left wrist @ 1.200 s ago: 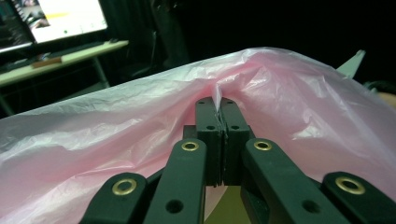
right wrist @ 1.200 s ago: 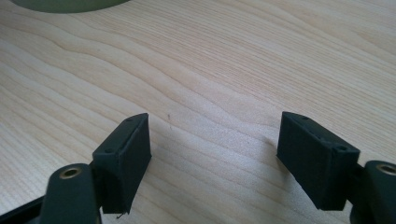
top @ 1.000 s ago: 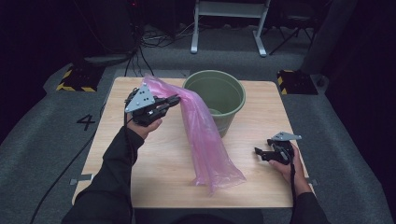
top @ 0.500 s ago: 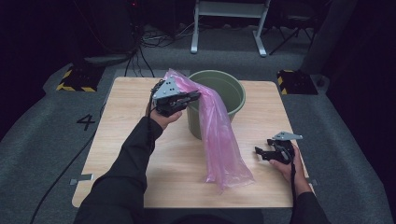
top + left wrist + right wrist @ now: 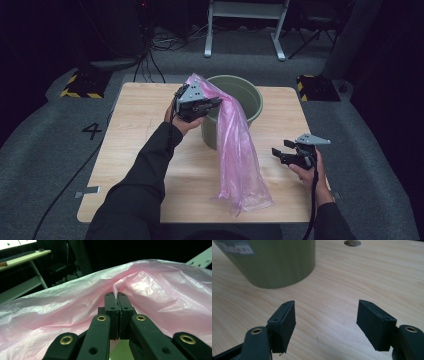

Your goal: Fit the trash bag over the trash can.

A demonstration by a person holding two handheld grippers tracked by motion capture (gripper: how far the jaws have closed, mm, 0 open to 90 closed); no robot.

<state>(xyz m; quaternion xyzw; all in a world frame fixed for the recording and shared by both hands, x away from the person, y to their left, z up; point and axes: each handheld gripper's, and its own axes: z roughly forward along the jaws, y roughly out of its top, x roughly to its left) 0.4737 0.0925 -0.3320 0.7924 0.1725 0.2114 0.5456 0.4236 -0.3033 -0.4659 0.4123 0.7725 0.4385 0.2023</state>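
Note:
A long pink plastic bag point(image 5: 239, 155) hangs from my left gripper point(image 5: 214, 103), which is shut on its upper edge next to the near-left rim of a green bucket point(image 5: 252, 97). The bag's lower end rests crumpled on the wooden table point(image 5: 140, 145) near the front edge. In the left gripper view the jaws point(image 5: 117, 296) pinch a fold of the pink bag point(image 5: 162, 290). My right gripper point(image 5: 281, 148) is held just above the table at the right, open; its jaws have just been closing a little with nothing between them. The right gripper view has the right gripper point(image 5: 325, 315) facing the bucket point(image 5: 274, 262).
The bucket stands at the table's back middle. A small round hole point(image 5: 352, 242) is in the tabletop beyond the bucket. Yellow-and-black striped blocks point(image 5: 80, 85) sit on the grey floor at both back corners, and a white stand point(image 5: 245, 25) is behind the table.
My left gripper has carried the bag's top to the right, up to the bucket, and the bag's lower end has slid right. The right gripper has lifted slightly.

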